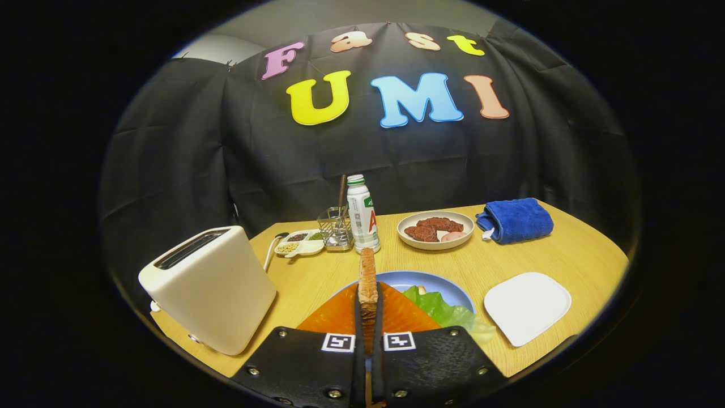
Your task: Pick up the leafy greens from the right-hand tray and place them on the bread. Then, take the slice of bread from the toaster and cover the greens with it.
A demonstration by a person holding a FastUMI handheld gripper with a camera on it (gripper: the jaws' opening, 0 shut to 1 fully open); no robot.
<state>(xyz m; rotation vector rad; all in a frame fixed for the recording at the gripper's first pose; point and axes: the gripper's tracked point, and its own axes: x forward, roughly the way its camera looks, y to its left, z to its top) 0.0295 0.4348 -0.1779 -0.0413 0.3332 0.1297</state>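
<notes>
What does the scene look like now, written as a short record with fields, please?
gripper: gripper shut on an upright bread slice, held edge-on between both fingers
below the slice: blue plate with an orange sheet and leafy greens
toaster: white toaster to the left of the fingers, slot looks empty
right of the blue plate: white tray, bare
far side of table: bottle, wire holder, small dish of seeds, plate of meat, blue towel
task stage: greens down, cover slice not yet laid
</notes>
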